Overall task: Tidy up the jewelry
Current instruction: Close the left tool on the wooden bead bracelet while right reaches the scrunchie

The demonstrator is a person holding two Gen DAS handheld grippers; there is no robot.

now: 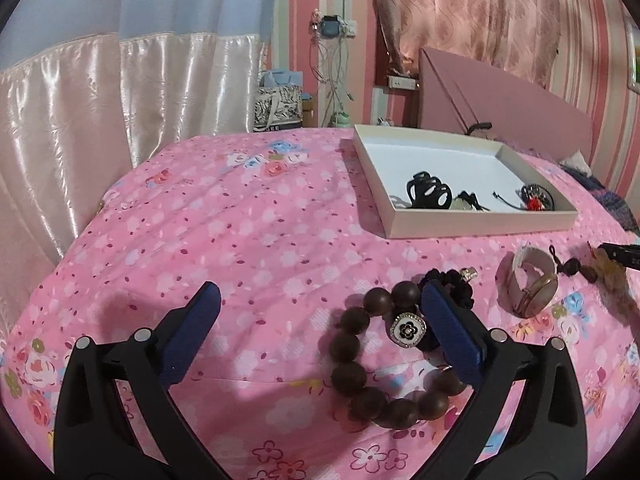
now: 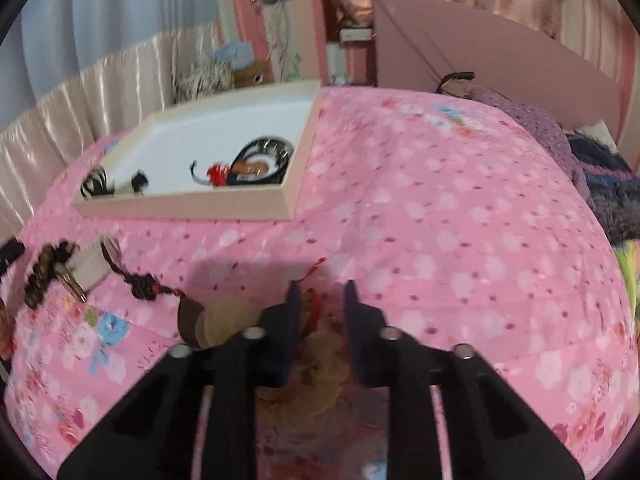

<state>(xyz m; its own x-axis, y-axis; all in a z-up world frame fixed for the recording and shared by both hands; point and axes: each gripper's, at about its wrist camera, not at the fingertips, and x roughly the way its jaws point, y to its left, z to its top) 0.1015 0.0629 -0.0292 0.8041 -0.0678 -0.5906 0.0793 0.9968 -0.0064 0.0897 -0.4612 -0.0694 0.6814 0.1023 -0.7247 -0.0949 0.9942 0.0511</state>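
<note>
A white tray (image 1: 480, 222) on the pink bedspread holds a black hair claw (image 1: 428, 192) and a dark bracelet with a red charm (image 1: 536, 200); the tray also shows in the right wrist view (image 2: 184, 206). My left gripper (image 1: 320, 312) is open and empty, low over the bed. A brown wooden bead bracelet (image 1: 360, 368) and a flower ring (image 1: 407, 330) lie by its right finger. My right gripper (image 2: 320, 294) is narrowly open around a pale-bead strand with a red tassel (image 2: 316, 344).
A pale watch (image 1: 528, 284) and a knotted brown pendant cord (image 2: 144, 286) lie on the bed near the tray. A pink headboard (image 1: 500, 92) and a purple knitted cloth (image 2: 560, 136) are at the far right. Satin curtains hang at the left.
</note>
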